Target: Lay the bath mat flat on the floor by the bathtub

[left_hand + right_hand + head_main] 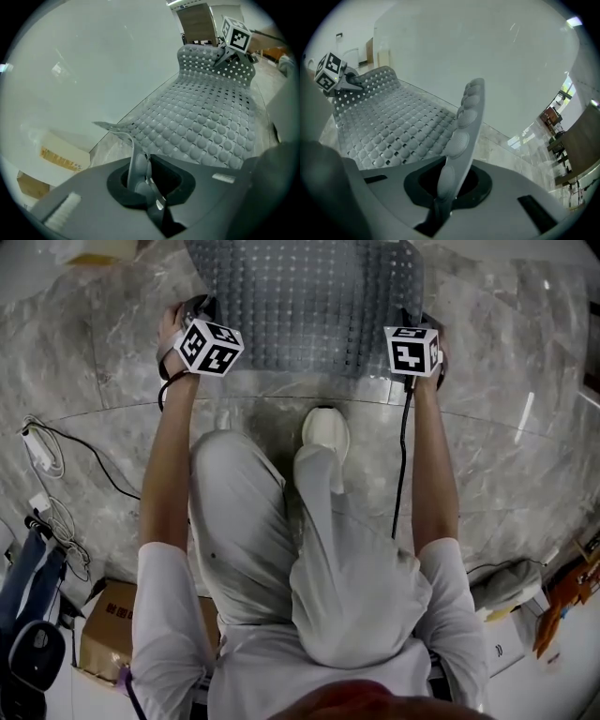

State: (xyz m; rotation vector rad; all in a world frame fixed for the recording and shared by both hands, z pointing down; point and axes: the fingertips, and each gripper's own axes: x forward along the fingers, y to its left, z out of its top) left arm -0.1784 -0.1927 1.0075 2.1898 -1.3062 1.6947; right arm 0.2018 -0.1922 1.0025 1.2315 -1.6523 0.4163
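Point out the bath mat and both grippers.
bath mat [309,306], head view, middle of its studded surface.
left gripper [142,177], left gripper view, between jaws clamping the mat.
right gripper [444,187], right gripper view, between jaws clamping the mat.

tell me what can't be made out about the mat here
Head view: the bath mat's far end is cut off by the top edge.
All views: whether its underside touches the marble floor; the mat itself hides that.
Head view: the cardboard box's print is too small to read.

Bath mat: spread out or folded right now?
Spread open, not yet flat: the bath mat stretches out unfolded, but its near corners curl up, pinched in the left gripper and right gripper.
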